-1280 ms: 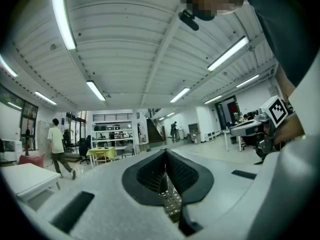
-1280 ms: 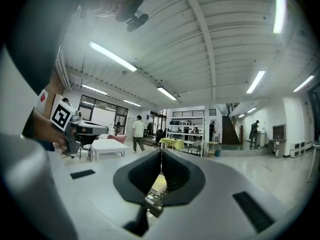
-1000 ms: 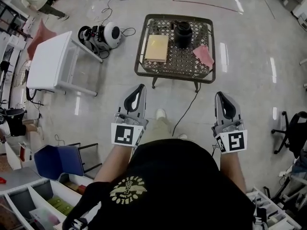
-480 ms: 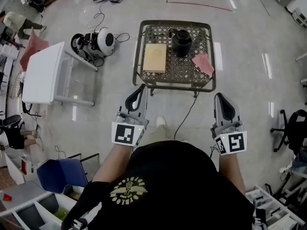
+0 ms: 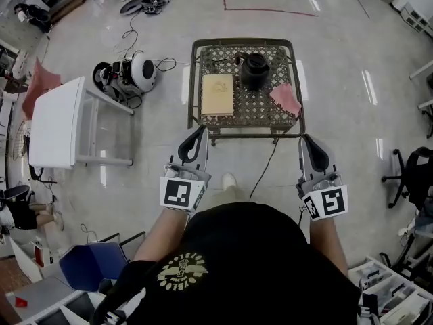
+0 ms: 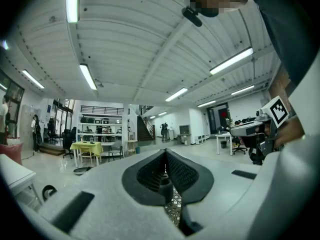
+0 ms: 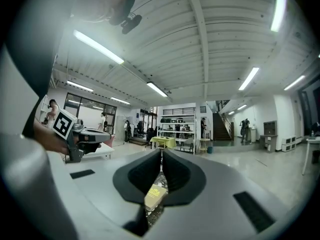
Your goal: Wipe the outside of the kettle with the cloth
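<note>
Lots of stuff around the edges of the head view. A white table [image 5: 51, 124] at the left. A round white and black machine [image 5: 132, 73] on the floor just above it. A blue chair [image 5: 91, 263] at the lower left and a black office chair [image 5: 413, 178] at the right edge. A red tape line [image 5: 267, 9] on the floor at the top.

In the upper middle, a low wire table [image 5: 254, 108]. Below it, a black cord [image 5: 266, 164] trailing down across the floor, and a light shoe [image 5: 229, 180], both between the two grippers.

Left gripper [image 5: 201, 131] and right gripper [image 5: 306, 141] side by side in the middle of the frame, both pointing up toward the table, tips close to its near edge. Fingers of each pressed together, holding nothing.

On the far part of the table, a little right of the middle, the black kettle [image 5: 255, 70]. Standing up straight, lid facing the camera, long way running top to bottom. A small dark bit poking out to the upper left: spout or handle, hard to tell.

Pink cloth [image 5: 285, 98] to the lower right of the kettle, near but not touching. Tan pad [image 5: 218, 94] lying flat to the kettle's left.
</note>
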{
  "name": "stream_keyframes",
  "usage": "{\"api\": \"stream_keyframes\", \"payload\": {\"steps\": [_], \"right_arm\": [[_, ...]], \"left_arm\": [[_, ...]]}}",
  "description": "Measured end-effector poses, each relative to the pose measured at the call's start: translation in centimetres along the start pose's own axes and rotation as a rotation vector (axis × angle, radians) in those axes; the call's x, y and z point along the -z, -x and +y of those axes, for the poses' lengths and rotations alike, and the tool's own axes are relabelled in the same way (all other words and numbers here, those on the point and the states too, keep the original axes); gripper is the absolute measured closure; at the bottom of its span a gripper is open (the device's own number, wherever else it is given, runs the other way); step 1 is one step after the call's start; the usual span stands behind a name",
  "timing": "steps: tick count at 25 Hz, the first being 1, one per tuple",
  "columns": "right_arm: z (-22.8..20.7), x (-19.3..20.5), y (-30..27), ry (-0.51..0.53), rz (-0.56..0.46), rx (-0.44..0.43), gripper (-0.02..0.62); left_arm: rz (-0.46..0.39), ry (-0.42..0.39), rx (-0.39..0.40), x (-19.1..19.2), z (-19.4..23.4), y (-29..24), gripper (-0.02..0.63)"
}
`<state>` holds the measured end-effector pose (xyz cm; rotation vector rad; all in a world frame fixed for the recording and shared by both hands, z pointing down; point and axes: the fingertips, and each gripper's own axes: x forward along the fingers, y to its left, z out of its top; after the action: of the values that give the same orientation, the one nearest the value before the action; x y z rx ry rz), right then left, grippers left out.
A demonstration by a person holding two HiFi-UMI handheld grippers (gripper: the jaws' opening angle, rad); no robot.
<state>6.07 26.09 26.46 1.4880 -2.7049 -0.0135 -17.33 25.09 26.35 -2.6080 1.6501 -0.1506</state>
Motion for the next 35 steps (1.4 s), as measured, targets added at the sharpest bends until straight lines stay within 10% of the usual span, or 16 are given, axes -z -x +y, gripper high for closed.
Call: {"api": "stream_keyframes", "payload": {"steps": [19,35], "right_arm": [[-0.9,-0.4,-3.0,-0.001,0.023,0.129,0.583],[-7.0,1.4,-9.4,-0.047,0.046,0.078,0.582]], "left_arm": [[0.003,0.029,0.133,1.6,2.3,-5.2,0.6],[0.057,0.005,0.078,2.3,4.2,-12.3,0.6]]}}
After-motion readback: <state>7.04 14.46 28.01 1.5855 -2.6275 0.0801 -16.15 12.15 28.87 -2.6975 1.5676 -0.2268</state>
